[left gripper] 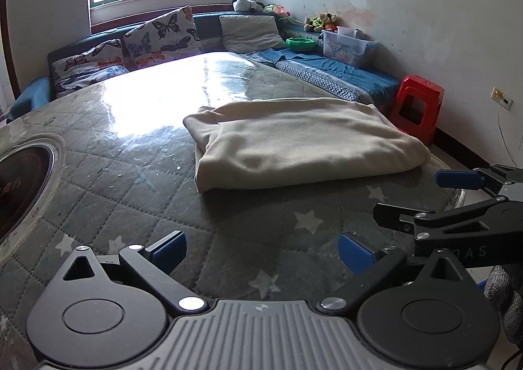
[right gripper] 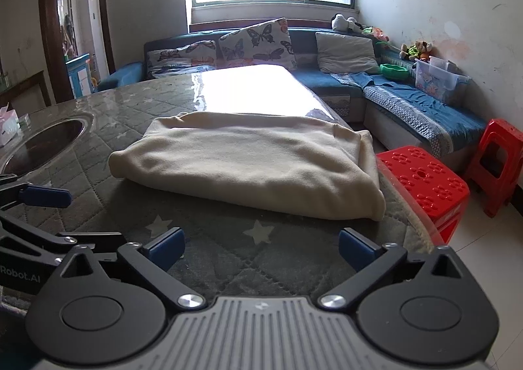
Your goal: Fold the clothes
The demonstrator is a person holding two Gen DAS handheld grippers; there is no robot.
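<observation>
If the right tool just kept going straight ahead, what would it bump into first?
Probably the folded cream garment. The right tool is open, pointing at its near edge over bare table cover, though its height is unclear.

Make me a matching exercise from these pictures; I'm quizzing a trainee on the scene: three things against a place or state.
Things:
1. cloth
2. stool
3. left gripper

Places or states:
A. open, holding nothing
B. folded on the table
C. on the floor by the table's edge

Pairs: 1-B, 2-C, 3-A
</observation>
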